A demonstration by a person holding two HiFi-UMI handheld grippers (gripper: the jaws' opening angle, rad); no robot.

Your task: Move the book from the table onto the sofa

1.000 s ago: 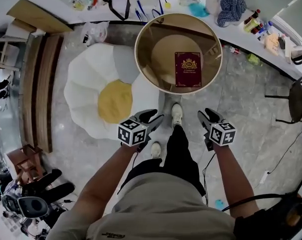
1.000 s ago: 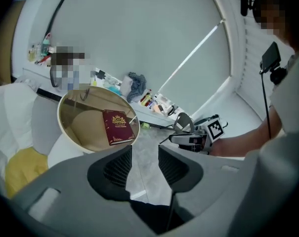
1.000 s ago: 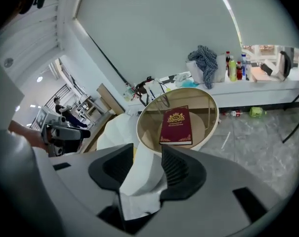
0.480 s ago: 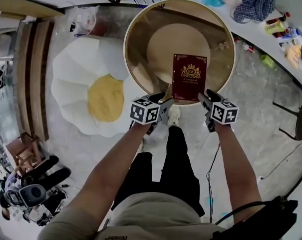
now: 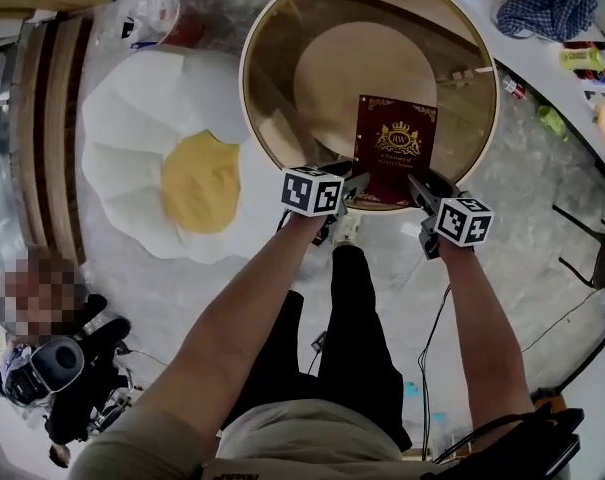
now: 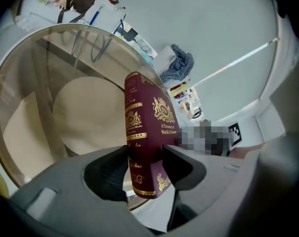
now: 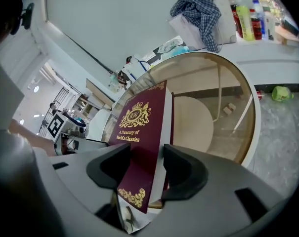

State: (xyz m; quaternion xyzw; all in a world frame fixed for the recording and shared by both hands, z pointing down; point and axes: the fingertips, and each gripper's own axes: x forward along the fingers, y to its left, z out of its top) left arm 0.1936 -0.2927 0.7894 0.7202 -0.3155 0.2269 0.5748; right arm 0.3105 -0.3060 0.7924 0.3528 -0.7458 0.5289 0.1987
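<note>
Head view, with both gripper views. A maroon book with a gold crest and the cover title "A Treasury of World's Classics" lies flat, cover up, on the round glass-topped table. It sits at the near edge of the tabletop, right of centre, with its spine to the left. Its near end reaches the rim, and in the gripper views it projects slightly past it. The left gripper is at the book's near left corner and the right gripper at its near right corner, so the two flank the near end of the book and both point forward and down towards the tabletop. In the left gripper view the jaws stand apart, having just been opening, with the spine end of the book between them and filling most of the gap. In the right gripper view the jaws likewise stand apart, having just been opening, and straddle the fore-edge corner, one jaw on the cover side and one on the underside. The white page edges show next to the jaw on the underside. The sofa, a low white lobed seat with a yellow centre, rests on the floor beside the left edge of the table, well apart from the book. Beyond the far edge of the table a pale counter carries a checked cloth and small bottles. A second person with a camera stands at the lower left.
</note>
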